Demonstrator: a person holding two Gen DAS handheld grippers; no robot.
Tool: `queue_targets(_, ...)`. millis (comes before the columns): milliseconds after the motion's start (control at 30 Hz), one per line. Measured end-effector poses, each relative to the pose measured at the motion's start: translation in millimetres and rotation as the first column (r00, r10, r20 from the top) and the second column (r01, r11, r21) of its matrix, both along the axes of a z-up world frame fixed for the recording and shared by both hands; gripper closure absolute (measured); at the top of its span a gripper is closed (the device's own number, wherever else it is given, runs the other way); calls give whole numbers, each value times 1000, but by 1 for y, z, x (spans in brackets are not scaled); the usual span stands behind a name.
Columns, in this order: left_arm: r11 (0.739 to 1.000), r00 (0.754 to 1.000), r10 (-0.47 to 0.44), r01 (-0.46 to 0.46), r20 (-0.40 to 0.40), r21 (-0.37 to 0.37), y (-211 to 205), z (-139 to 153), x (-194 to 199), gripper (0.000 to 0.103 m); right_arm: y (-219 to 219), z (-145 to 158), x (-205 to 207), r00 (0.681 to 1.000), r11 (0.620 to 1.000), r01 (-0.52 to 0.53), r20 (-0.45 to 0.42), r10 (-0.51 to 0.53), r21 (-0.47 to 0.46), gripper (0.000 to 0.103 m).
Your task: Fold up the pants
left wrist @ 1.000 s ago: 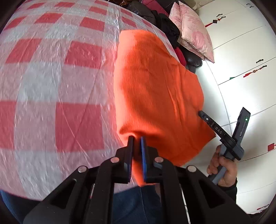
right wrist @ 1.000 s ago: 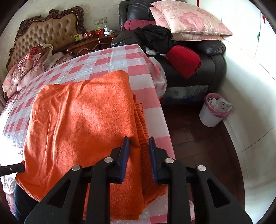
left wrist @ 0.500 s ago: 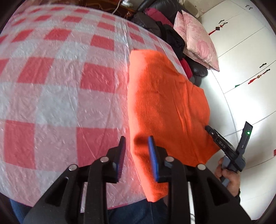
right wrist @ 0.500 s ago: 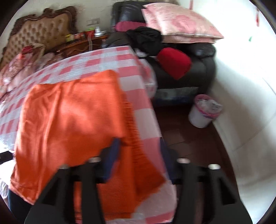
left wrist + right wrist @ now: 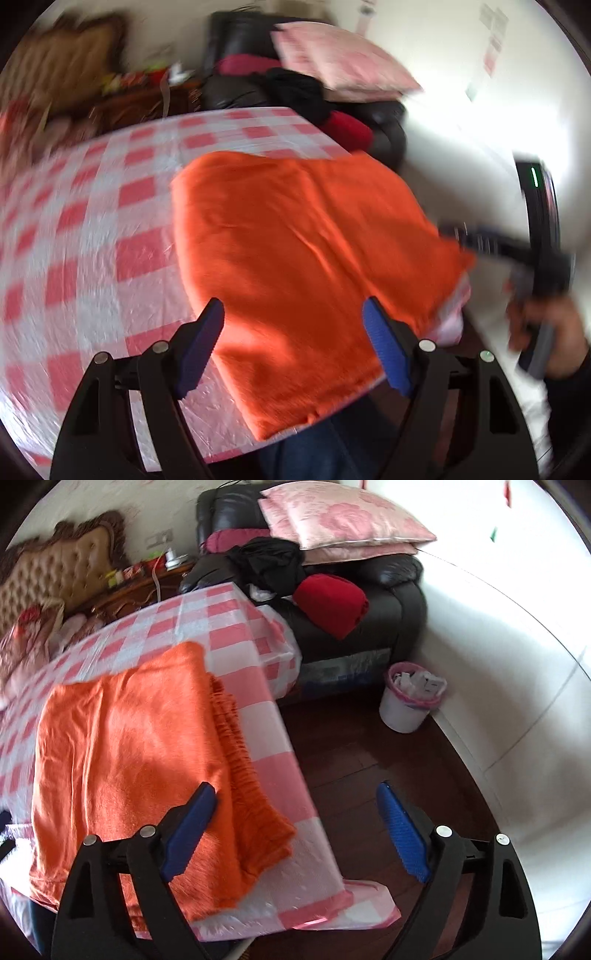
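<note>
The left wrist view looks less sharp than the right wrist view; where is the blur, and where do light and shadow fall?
Left wrist view: motion blur all over, strongest on the right gripper and far furniture; shadow crosses the orange pants. Right wrist view: mostly sharp, sunlight on the pants, wall glaring white, fisheye bending the table edge.

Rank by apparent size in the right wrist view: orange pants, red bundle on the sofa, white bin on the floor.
1. Orange pants, by far the largest, though nearest the camera.
2. Red bundle.
3. White bin, close to the bundle, so that order is unsure.
</note>
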State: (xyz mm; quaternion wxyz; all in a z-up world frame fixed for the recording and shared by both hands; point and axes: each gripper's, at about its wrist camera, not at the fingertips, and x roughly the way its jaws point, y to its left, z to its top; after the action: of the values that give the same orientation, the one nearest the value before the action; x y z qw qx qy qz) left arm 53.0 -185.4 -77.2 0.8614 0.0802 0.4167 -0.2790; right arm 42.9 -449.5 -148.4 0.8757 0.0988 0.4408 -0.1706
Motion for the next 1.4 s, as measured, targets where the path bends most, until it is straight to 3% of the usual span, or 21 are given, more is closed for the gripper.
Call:
queue_targets(67,994,993,-102,99,55,53,-19,-1,-19,26,-6,3,-5,1000,1000,14,-3,-14,3,17)
queue_targets(167,991,992,-119,117,36,62,-32,-2,-23,24,3,9,-9,1000,998,-13,-25,12,-66,17)
queue_targets(400,997,999,46,-47,26,54,-20,12,-7,2,26,25,-18,998,994,-60,-33,58,-87,16)
queue_targets(667,981,981,192,-191,-2,26,-6,38,-3,2,60,54,-28,992,986,-122,6,123,-115,16)
queue_targets(900,965,964,259,-260,-55,-30,-1,62,-6,2,73,83,-37,989,984,-136,43,142,-117,16)
queue_targets(1400,961,961,276,-276,-35,-16,-10,77,-15,2,87,113,-52,983,980,-150,91,163,-127,16)
